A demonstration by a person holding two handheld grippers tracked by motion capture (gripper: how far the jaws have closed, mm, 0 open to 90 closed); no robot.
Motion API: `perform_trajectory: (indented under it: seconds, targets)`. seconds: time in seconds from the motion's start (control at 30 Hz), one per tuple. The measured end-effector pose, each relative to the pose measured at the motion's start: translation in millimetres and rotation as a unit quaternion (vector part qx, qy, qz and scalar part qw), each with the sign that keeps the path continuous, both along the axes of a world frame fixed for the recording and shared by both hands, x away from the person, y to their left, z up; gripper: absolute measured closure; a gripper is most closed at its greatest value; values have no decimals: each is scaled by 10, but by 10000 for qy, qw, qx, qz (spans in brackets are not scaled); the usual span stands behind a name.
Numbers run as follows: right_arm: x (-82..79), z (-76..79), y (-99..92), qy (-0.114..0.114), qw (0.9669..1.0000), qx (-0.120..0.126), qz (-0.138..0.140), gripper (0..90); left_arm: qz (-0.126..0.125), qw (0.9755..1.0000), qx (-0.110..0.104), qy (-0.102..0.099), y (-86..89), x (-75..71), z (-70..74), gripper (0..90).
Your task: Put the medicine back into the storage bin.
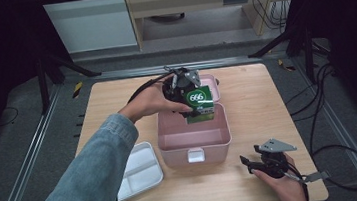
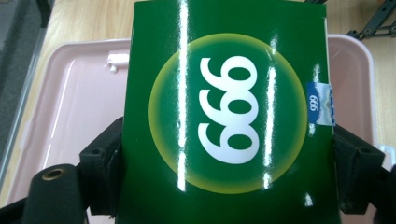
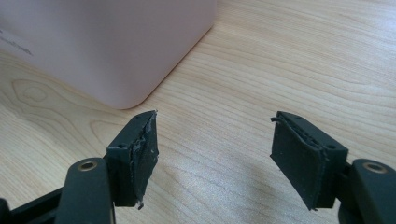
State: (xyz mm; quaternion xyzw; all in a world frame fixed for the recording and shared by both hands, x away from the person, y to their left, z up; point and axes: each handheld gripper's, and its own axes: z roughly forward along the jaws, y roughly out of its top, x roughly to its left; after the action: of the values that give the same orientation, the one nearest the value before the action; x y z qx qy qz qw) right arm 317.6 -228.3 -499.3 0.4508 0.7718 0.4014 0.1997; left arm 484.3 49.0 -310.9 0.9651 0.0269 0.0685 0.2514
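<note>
the left claw, clamped across the sides of the green 666 box, holds it upright over the open pink bin directly below, while the right claw, spread and empty, rests near the bin's corner on the wooden worktop in a dim room.

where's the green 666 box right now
In the high view the green 666 box sits mid-table, clamped in the left gripper over the far part of the open pink box, with the white tray off to the near left.
</note>
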Motion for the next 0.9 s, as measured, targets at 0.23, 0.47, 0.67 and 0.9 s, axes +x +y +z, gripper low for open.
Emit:
perform_trajectory:
  seconds: [0.23, 0.47, 0.67, 0.9]
  targets:
    - [-19, 2, 2, -6, 10000, -18, 6, 322, -89, 9999, -50, 54, -122, -29, -69, 166]
    - [-32, -13, -18, 33, 10000, -24, -28, 328, -159, 9998, -40, 120, -190, -6, -168, 165]
    - [-39, -13, -26, 34, 10000, -28, -34, 330, -189, 9996, -63, 193, -260, 2, -253, 165]
    - [-38, -10, -35, 37, 10000, -11, -30, 332, -244, 9993, -60, 264, -333, -26, -335, 165]
